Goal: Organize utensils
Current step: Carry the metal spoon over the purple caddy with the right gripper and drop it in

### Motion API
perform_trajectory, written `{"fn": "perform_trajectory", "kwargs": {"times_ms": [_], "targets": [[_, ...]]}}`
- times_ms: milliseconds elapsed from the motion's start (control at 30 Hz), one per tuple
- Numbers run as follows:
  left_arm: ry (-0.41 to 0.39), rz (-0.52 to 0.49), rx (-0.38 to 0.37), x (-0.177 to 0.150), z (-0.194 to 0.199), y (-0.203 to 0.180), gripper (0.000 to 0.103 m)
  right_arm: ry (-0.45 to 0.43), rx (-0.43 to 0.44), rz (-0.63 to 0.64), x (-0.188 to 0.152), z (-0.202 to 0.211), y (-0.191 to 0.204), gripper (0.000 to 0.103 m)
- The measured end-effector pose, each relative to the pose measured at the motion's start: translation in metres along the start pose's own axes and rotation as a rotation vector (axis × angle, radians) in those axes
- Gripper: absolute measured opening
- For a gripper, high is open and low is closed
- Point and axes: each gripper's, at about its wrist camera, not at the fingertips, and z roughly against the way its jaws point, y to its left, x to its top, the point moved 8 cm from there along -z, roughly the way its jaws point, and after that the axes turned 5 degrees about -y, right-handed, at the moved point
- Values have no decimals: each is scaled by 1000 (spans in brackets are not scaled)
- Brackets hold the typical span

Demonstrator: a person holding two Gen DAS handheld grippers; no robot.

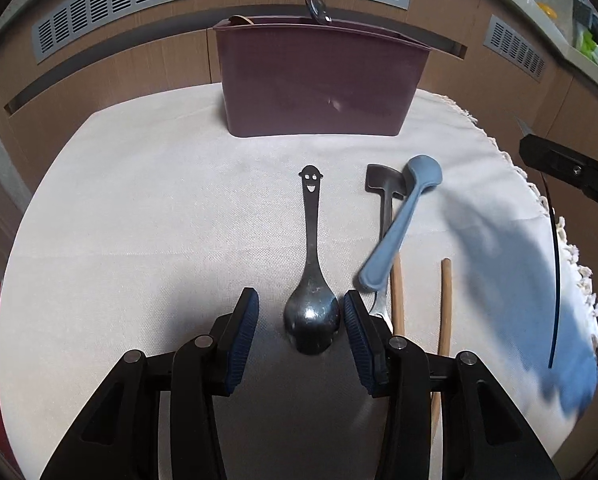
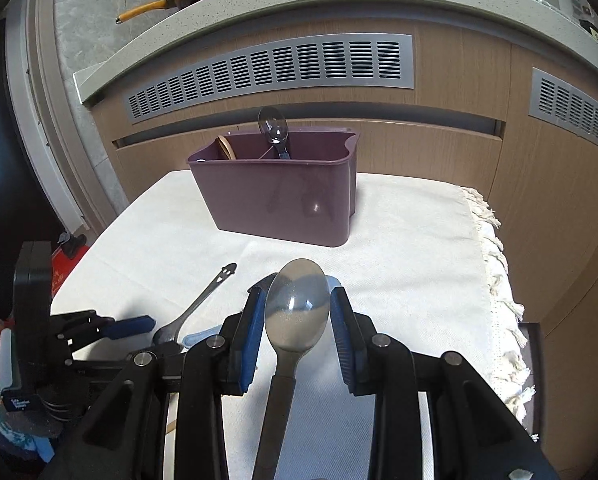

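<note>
Between the fingers of the right gripper [image 2: 297, 320] sits a grey spoon [image 2: 297, 312], bowl forward and raised above the table; whether the pads actually clamp it cannot be told, since a sliver of gap shows on each side of the bowl. Beneath everything lies the table [image 1: 139, 200], draped in a cream cloth with a fringed edge. At its far side stands a maroon utensil caddy [image 1: 311, 84], upright, already holding a dark spoon [image 2: 274, 128] and a wooden piece [image 2: 227, 147] in its compartments (which compartment each occupies is hard to tell). Nearer, the left gripper [image 1: 301, 320] is spread wide, its blue pads flanking the bowl of a black smiley-handled spoon [image 1: 312, 280] that lies flat on the cloth, handle pointing toward the caddy. Just right of it, a blue silicone spatula [image 1: 399, 228] rests tilted across a dark metal turner [image 1: 385, 196], and two wooden sticks [image 1: 445, 308] lie alongside.
</note>
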Motion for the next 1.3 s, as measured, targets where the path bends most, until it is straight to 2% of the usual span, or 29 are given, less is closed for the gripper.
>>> {"fn": "perform_trajectory", "kwargs": {"times_ms": [33, 67, 100, 167, 267, 433, 567, 700, 800, 867, 967, 1100, 1200, 1300], "targets": [[-1, 3, 10, 0, 0, 1, 33, -2, -3, -1, -1, 0, -1, 30], [-3, 9, 11, 0, 2, 3, 30, -4, -3, -1, -1, 1, 0, 30], [-5, 22, 0, 2, 5, 6, 29, -8, -3, -7, -1, 2, 0, 30], [-64, 41, -18, 12, 19, 12, 29, -20, -6, -12, 2, 5, -1, 30], [-200, 2, 8, 40, 55, 21, 29, -48, -9, -8, 6, 13, -1, 30], [-313, -48, -2, 79, 91, 24, 29, -94, -12, -10, 17, 27, 1, 30], [-337, -39, -28, 98, 100, 27, 29, -120, -11, -9, 27, 31, 4, 30], [-349, -43, -37, 104, 102, 24, 29, -130, -12, 5, 31, 32, 9, 30], [-375, -69, -34, 113, 112, 18, 29, -135, -12, 12, 33, 31, 10, 30], [-411, -109, -39, 131, 128, 12, 29, -153, -16, 24, 39, 32, 11, 30], [-537, -162, -37, 185, 176, 5, 29, -253, -18, 70, 81, 53, 16, 30], [-631, -130, -95, 245, 211, 12, 29, -542, -58, 137, 182, 111, 26, 30], [-653, -118, -99, 272, 206, 22, 29, -676, -67, 125, 229, 125, 26, 30], [-617, -99, -126, 285, 183, 31, 29, -710, -40, 113, 249, 111, 25, 30]]}}
